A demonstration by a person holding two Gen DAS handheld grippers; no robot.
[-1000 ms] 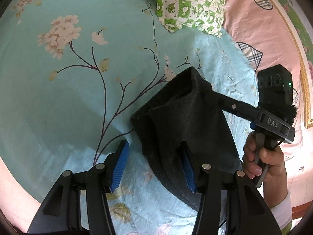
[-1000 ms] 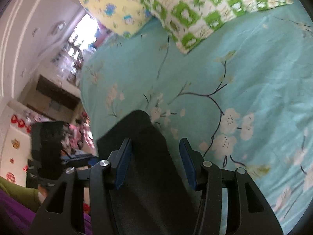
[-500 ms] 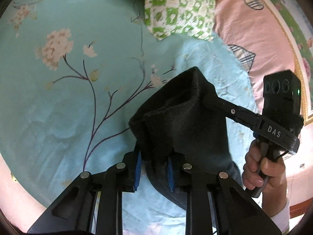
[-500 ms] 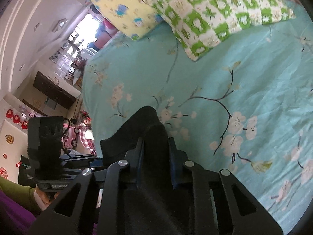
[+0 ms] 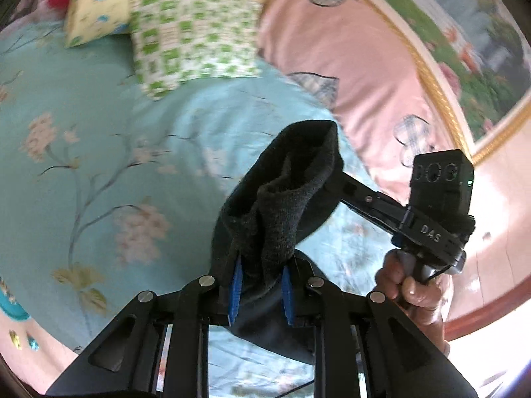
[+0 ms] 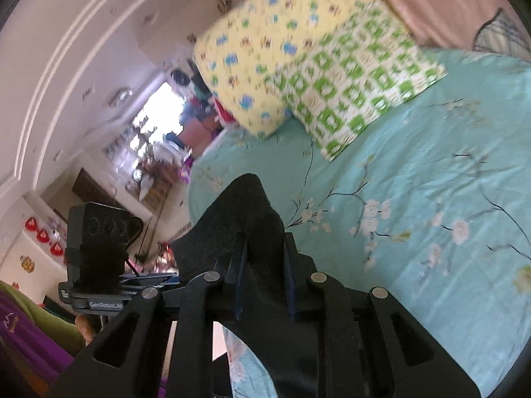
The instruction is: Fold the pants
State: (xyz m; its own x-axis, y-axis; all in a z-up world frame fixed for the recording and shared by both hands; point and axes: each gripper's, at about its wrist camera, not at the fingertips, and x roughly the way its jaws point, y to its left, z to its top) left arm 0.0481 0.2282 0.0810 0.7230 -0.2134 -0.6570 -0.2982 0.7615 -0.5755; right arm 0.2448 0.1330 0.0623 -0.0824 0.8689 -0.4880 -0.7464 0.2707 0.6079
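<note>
Lettering "DAS" marks the right hand-held gripper [image 5: 335,182] clamping dark pants [image 5: 282,205].

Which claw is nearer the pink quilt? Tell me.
Right: the right claw grips the pants on the side toward the pink quilt; the left claw grips them farther away. Both have just been closing on them.

bed: turquoise floral sheet [image 5: 99,172] | pillows: green-checked pillow [image 5: 186,43] overlapping yellow pillow [image 6: 262,53] | pink headboard [image 5: 358,59]
</note>
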